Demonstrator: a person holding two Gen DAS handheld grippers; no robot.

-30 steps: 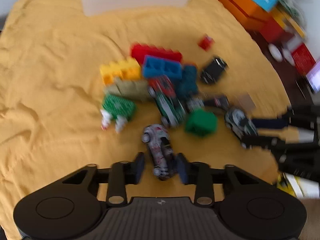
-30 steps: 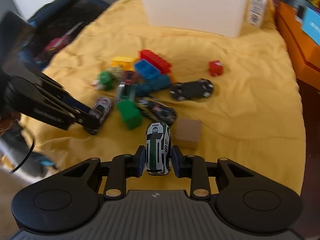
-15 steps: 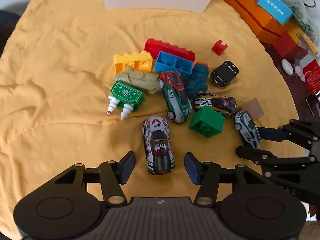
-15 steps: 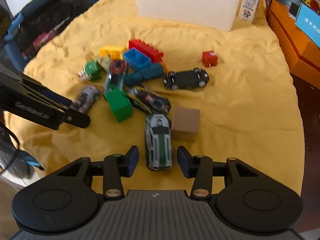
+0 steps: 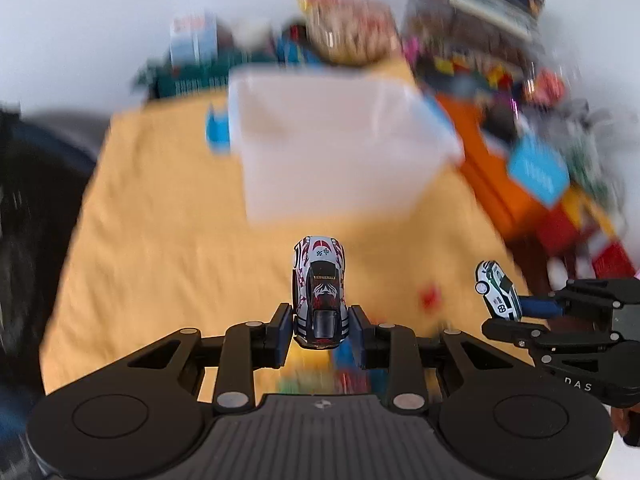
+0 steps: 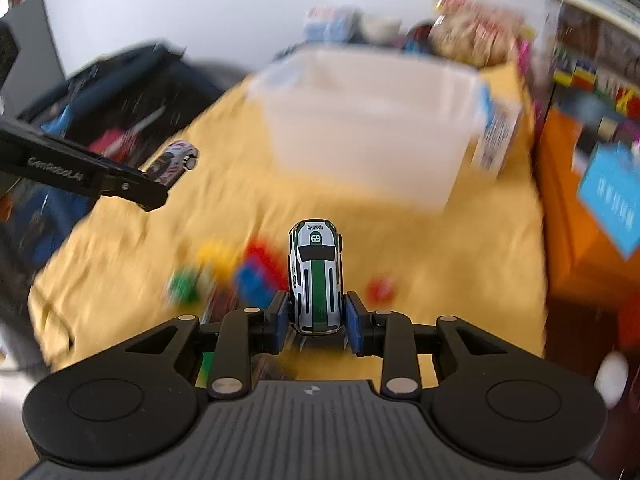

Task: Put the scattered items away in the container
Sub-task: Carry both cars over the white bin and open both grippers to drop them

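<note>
Left wrist view: my left gripper (image 5: 320,330) is closing on the red-and-white car (image 5: 320,292), nose toward the white container (image 5: 336,140) straight ahead (both blurred). My right gripper (image 6: 316,322), likewise closing, clamps the green-striped car (image 6: 316,276); its container (image 6: 372,120) lies ahead, slightly right.

Your left hand-held gripper (image 5: 320,334) has a car (image 5: 320,292) between its jaws, your right hand-held gripper (image 6: 317,322) another car (image 6: 316,276). Ahead of both, the bin (image 5: 336,148) sits on the cloth (image 5: 160,220). Bricks (image 6: 256,276) lie below, nearer you.

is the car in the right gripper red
No, the right gripper holds a white car with a green stripe and number 69.
</note>
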